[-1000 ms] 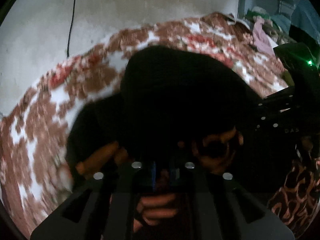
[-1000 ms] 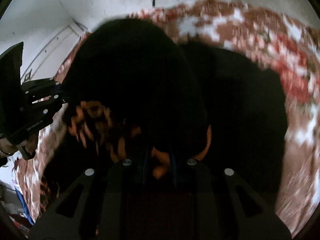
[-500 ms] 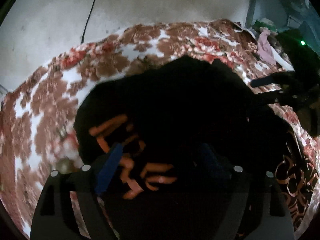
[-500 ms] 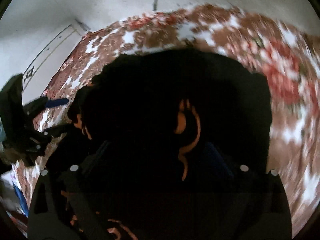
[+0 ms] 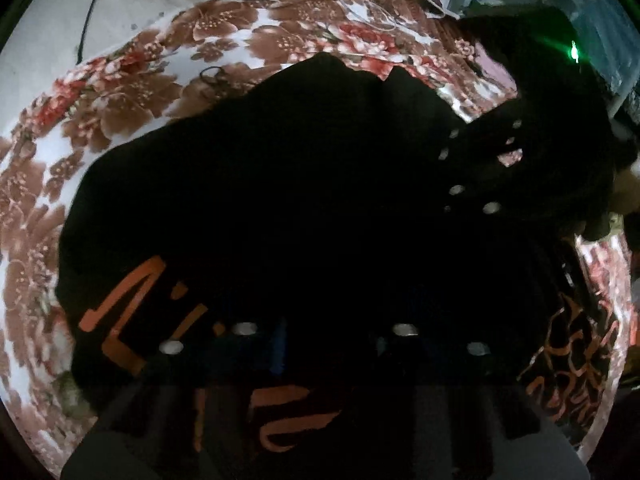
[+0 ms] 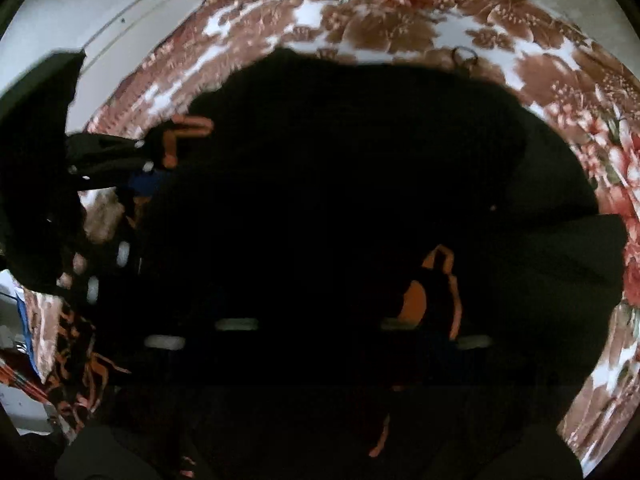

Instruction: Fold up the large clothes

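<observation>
Left wrist view, L to R. Floral blanket [image 5: 132, 92], brown/red on white, covers the bed and serves as the folding surface. One black garment [image 5: 280, 180] with orange print lies spread on it, filling most of the view; judged laid flat so a fold can be pressed in. Orange strokes show at its near-left edge and again at far right, where a patterned part hangs toward the bed edge. Left gripper [image 5: 324, 344] sits low over the near hem. Its fingers are lost in the dark cloth w/ only four bright screws showing, so whether the jaws are apart or closed cannot be told. At upper right, the right gripper [image 5: 480, 168] reaches in from the side, low over the same garment; green LED [image 5: 574, 50] glows on its body. One thin ring-like item [image 5: 212, 74] lies on the blanket just beyond the garment.

Right wrist view, L to R. Left gripper [image 6: 120, 168] enters at the left, near an orange-printed corner of the garment [image 6: 360, 140]. Right gripper [image 6: 320, 332] is over the near hem; jaw state likewise cannot be told, too dark. Blanket [image 6: 400, 28] rims the far and right sides.

Count: 1 garment, 2 grippers, 1 blanket, 1 ring-like item. Judgement: both tools work the near edge, approx. symmetric, so the fold stays square; task appears mid-way.
</observation>
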